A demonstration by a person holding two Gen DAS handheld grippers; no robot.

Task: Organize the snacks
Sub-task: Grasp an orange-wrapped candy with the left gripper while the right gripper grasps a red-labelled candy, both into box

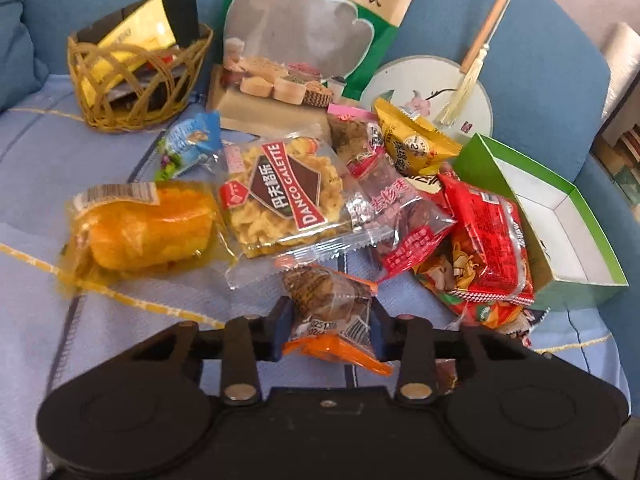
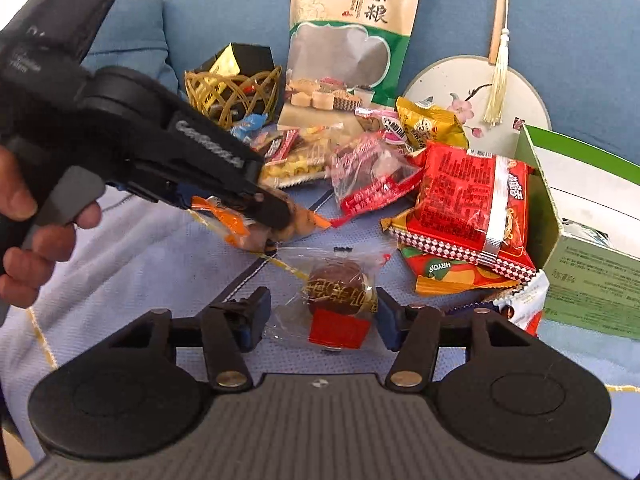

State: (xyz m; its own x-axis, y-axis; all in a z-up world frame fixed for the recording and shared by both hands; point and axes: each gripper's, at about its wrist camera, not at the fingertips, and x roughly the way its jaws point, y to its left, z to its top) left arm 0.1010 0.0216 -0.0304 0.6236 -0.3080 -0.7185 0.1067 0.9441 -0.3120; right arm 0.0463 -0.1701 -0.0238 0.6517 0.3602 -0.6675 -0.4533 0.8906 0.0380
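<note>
While your left gripper (image 1: 330,326) pinches the orange-wrapped snack (image 1: 332,312) above the blue sofa seat (image 1: 36,280), your right gripper (image 2: 320,316) straddles a red-wrapped cake (image 2: 340,300) lying there, jaws spread, beside the green box (image 2: 580,240).

You are in a home sitting area: a blue upholstered sofa (image 1: 520,40) with a pale stitched throw (image 1: 60,152) over its seat, a blue cushion (image 1: 16,40) at far left, and a painted round fan (image 2: 472,96) leaning on the backrest.
</note>
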